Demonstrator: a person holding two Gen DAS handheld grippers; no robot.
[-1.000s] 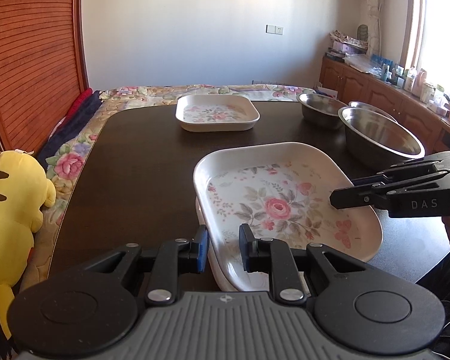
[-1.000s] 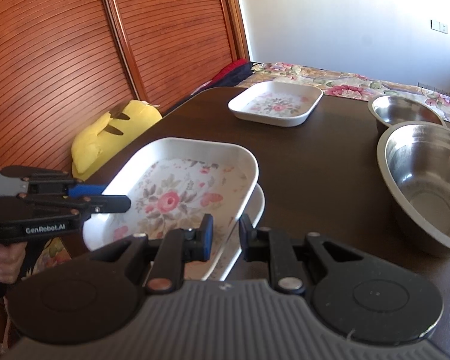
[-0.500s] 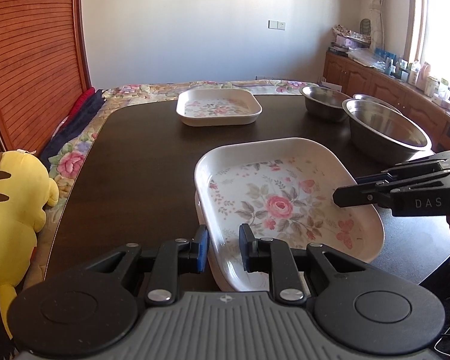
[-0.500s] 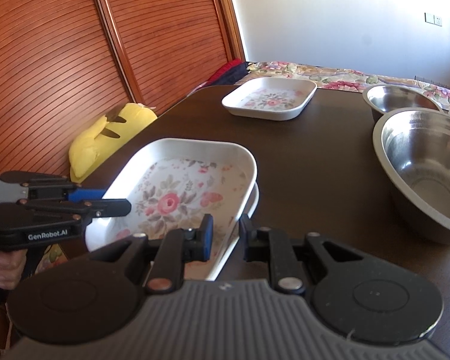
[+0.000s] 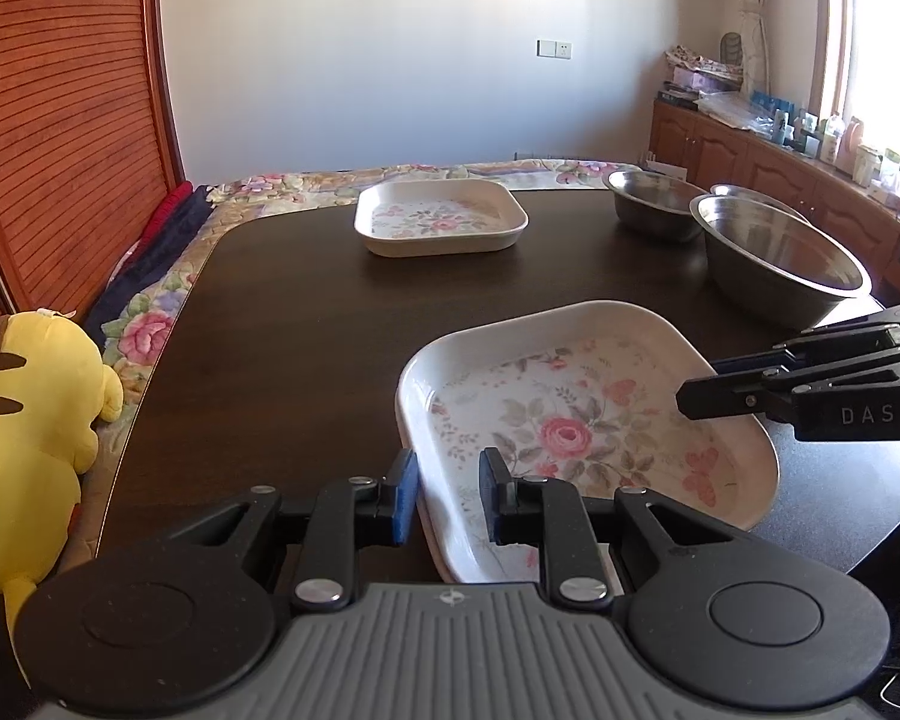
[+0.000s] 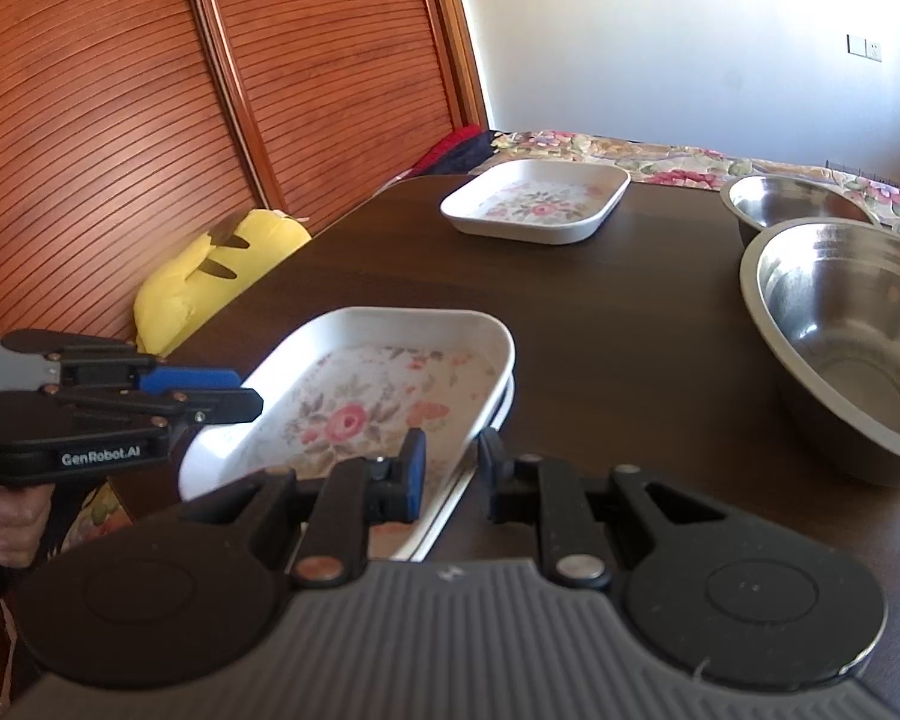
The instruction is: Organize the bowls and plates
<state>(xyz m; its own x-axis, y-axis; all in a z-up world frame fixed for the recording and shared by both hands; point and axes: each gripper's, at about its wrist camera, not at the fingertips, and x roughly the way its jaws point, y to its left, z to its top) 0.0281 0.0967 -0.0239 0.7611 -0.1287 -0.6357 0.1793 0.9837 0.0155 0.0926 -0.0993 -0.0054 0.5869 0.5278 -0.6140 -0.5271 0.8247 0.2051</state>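
Note:
A white floral dish [image 5: 582,420] sits on top of another like it near the table's front edge; it also shows in the right wrist view [image 6: 366,402]. My left gripper [image 5: 447,489] is shut on its left rim. My right gripper [image 6: 450,468] is shut on its right rim. A smaller floral dish [image 5: 441,222] stands at the far side, also in the right wrist view [image 6: 537,204]. A large steel bowl [image 5: 780,258] stands to the right, also in the right wrist view [image 6: 846,342].
A smaller steel bowl [image 5: 654,201] and a third steel bowl [image 5: 750,195] stand behind the large one. A yellow plush toy [image 5: 24,444] lies off the dark table's [image 5: 282,348] left edge. A cabinet with clutter [image 5: 798,168] runs along the right wall.
The stacked floral dish sits lower and nearer in both views, and both grippers have stayed on its rims. The far dish and bowls show from a lower angle.

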